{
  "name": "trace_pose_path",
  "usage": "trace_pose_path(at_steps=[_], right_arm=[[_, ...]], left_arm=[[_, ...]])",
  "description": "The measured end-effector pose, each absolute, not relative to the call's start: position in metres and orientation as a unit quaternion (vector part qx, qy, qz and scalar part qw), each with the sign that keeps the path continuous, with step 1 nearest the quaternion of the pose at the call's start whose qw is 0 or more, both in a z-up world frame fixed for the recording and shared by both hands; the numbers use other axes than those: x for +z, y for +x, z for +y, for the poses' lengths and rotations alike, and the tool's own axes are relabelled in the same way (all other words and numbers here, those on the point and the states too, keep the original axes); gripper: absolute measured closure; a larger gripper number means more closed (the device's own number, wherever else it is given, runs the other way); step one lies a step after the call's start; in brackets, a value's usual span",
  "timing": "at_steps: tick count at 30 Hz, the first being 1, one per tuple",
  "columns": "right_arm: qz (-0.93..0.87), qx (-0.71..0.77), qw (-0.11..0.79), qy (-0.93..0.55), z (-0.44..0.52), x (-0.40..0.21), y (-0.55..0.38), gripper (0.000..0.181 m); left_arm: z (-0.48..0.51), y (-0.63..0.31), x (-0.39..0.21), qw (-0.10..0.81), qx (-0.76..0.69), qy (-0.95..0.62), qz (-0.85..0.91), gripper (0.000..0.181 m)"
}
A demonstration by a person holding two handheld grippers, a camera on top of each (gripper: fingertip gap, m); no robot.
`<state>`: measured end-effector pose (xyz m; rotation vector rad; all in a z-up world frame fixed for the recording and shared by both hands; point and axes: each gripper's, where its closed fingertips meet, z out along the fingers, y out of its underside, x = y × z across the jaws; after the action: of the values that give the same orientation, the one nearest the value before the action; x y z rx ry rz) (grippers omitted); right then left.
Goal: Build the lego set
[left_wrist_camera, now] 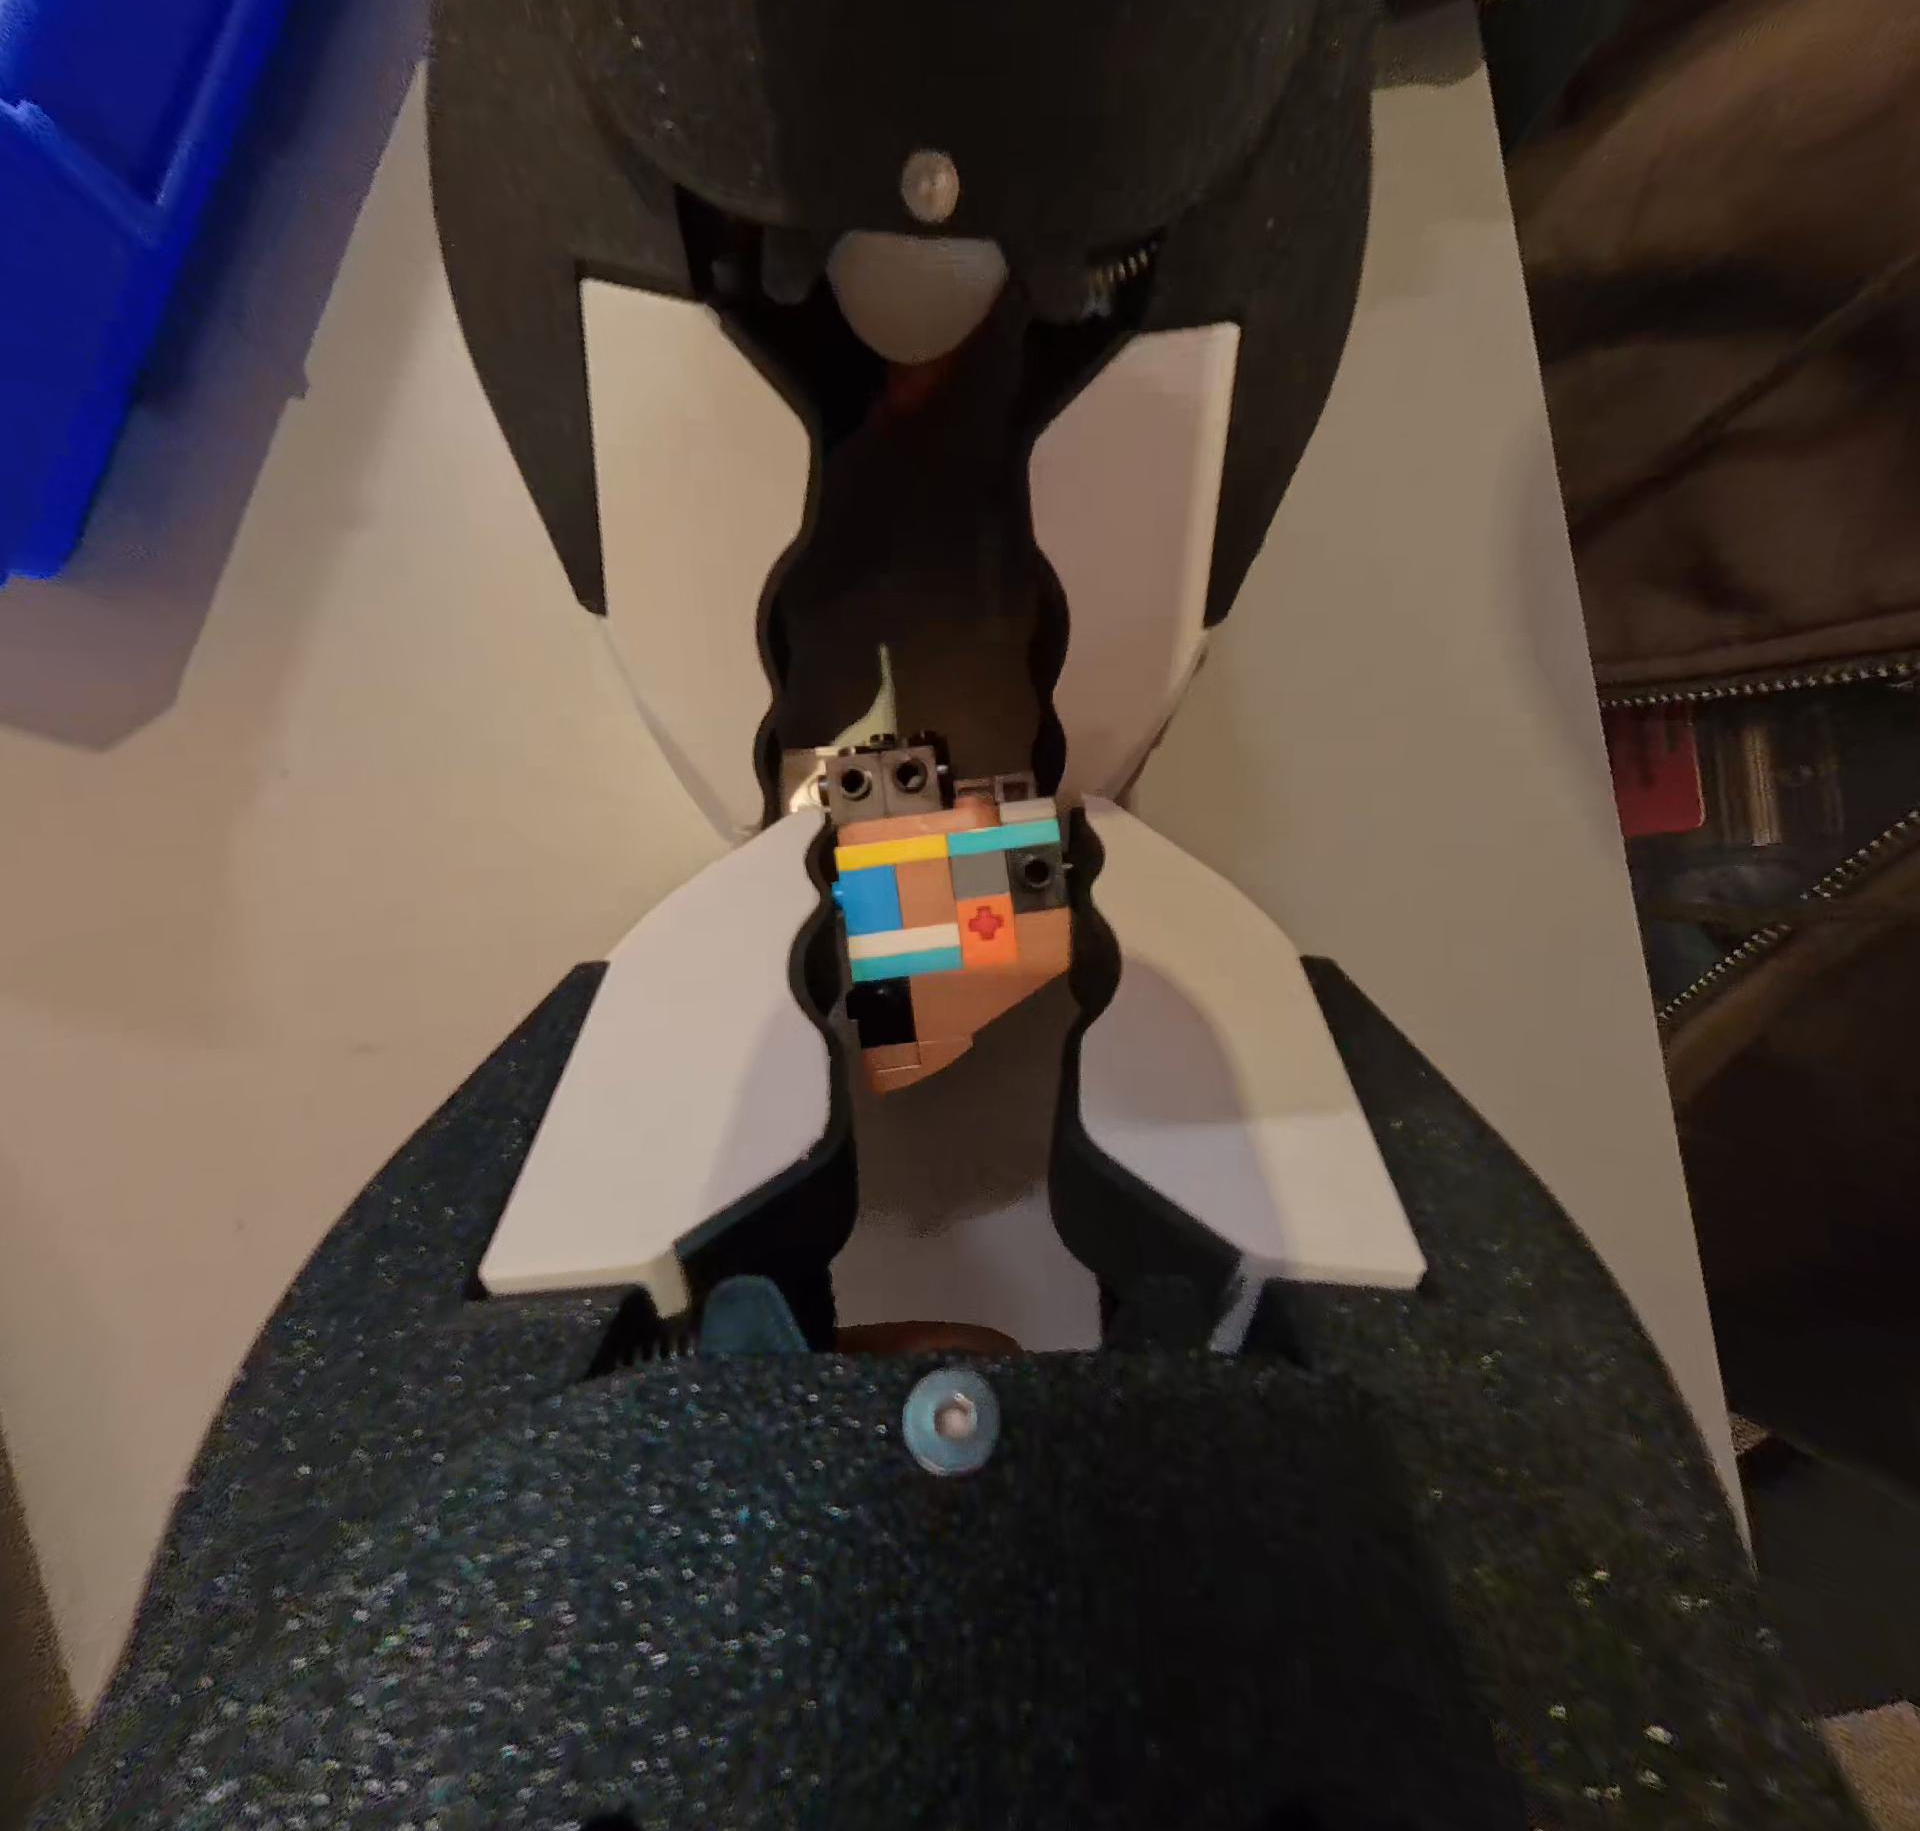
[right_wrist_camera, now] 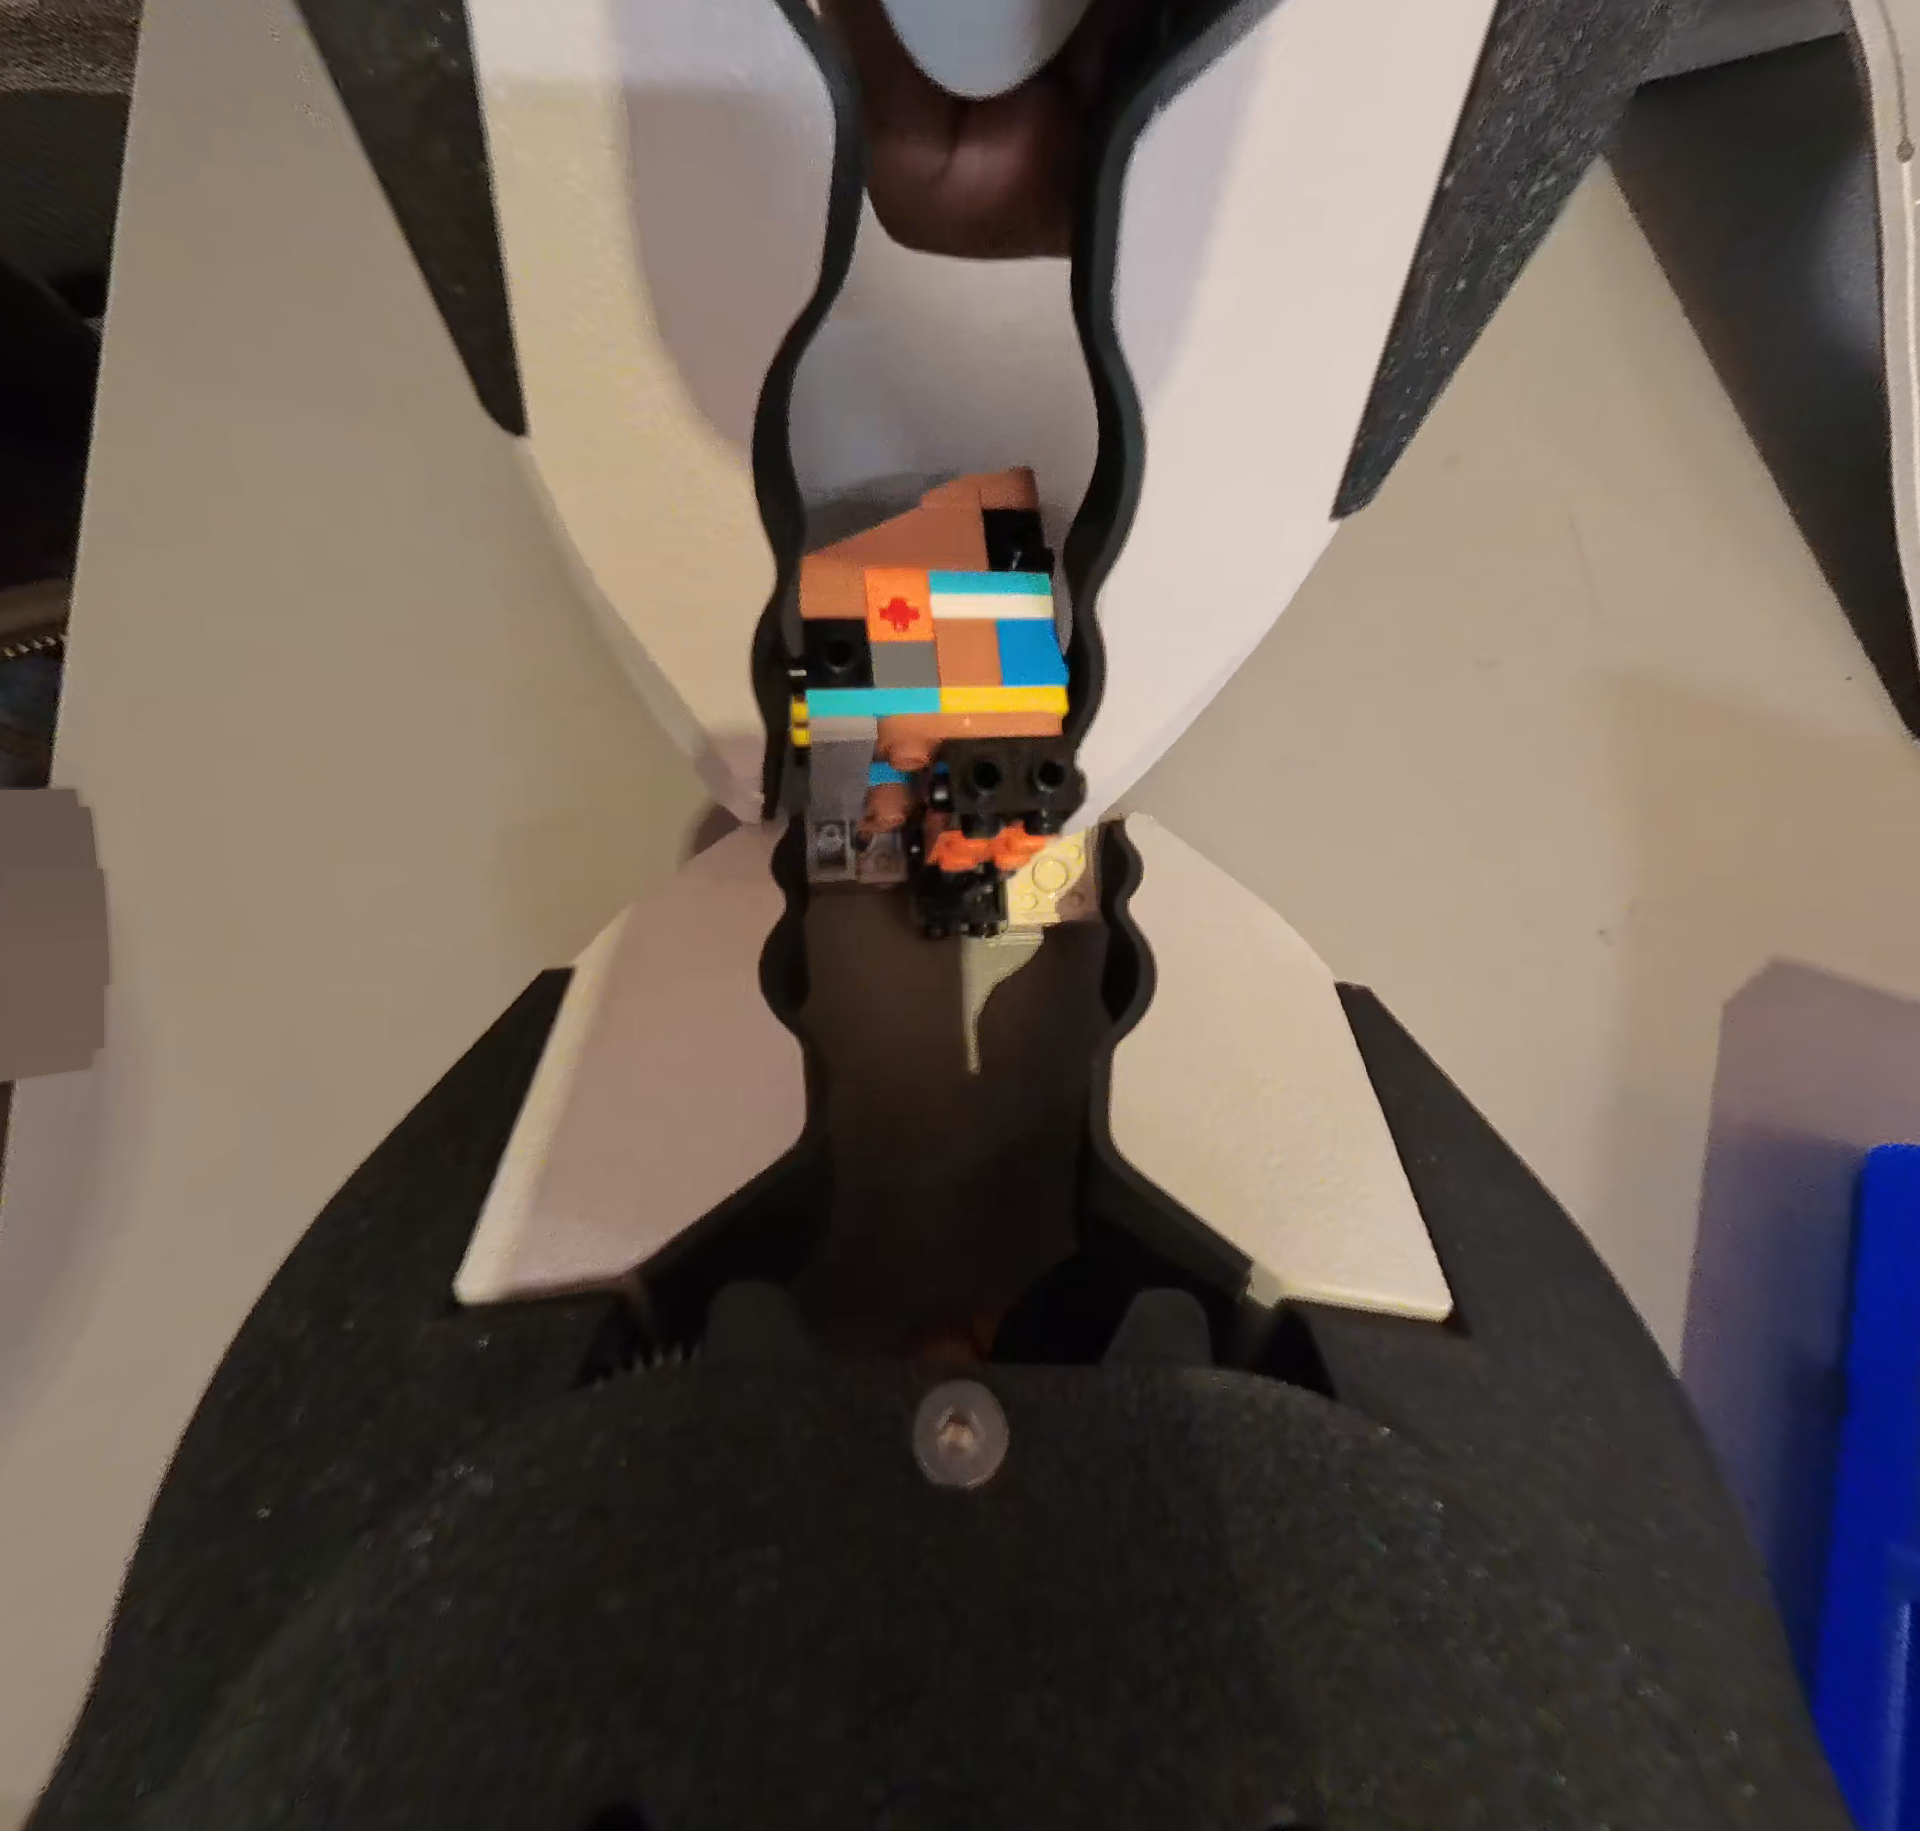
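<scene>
My two grippers meet tip to tip over a white table (left_wrist_camera: 312, 846). My left gripper (left_wrist_camera: 948, 846) is shut on a small lego build (left_wrist_camera: 951, 940) of brown bricks with yellow, blue, teal, grey and orange tiles. It also shows in the right wrist view (right_wrist_camera: 935, 638), held by the left gripper (right_wrist_camera: 935, 794). My right gripper (right_wrist_camera: 948, 846) is shut on a black and orange sub-assembly (right_wrist_camera: 987, 836) with a cream plate and a grey piece. This sits against the end of the build. In the left wrist view the right gripper (left_wrist_camera: 914, 794) comes in from the top with the black brick (left_wrist_camera: 888, 779).
A blue bin stands at the table's side (left_wrist_camera: 104, 223), also in the right wrist view (right_wrist_camera: 1881, 1469). A dark bag with a zipper (left_wrist_camera: 1766, 638) lies beyond the table's right edge. A hand (right_wrist_camera: 966, 181) shows behind the left gripper. My two grippers' fingertips are within a few centimetres of each other.
</scene>
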<state>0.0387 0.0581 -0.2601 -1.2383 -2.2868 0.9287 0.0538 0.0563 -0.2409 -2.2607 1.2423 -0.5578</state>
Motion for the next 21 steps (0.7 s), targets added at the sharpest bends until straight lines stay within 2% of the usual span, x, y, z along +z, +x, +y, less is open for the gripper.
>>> trace_pose_path(at_steps=[12,21], right_arm=[[-0.827,0.333,0.185,-0.413,0.054,-0.260,0.046,0.116],[-0.825,0.335,0.189,-0.415,0.058,-0.259,0.049,0.115]], left_arm=[[0.054,0.061,-0.240,0.265,-0.205,-0.815,0.474,0.139],[0.059,0.064,-0.234,0.297,-0.209,-0.809,0.463,0.134]])
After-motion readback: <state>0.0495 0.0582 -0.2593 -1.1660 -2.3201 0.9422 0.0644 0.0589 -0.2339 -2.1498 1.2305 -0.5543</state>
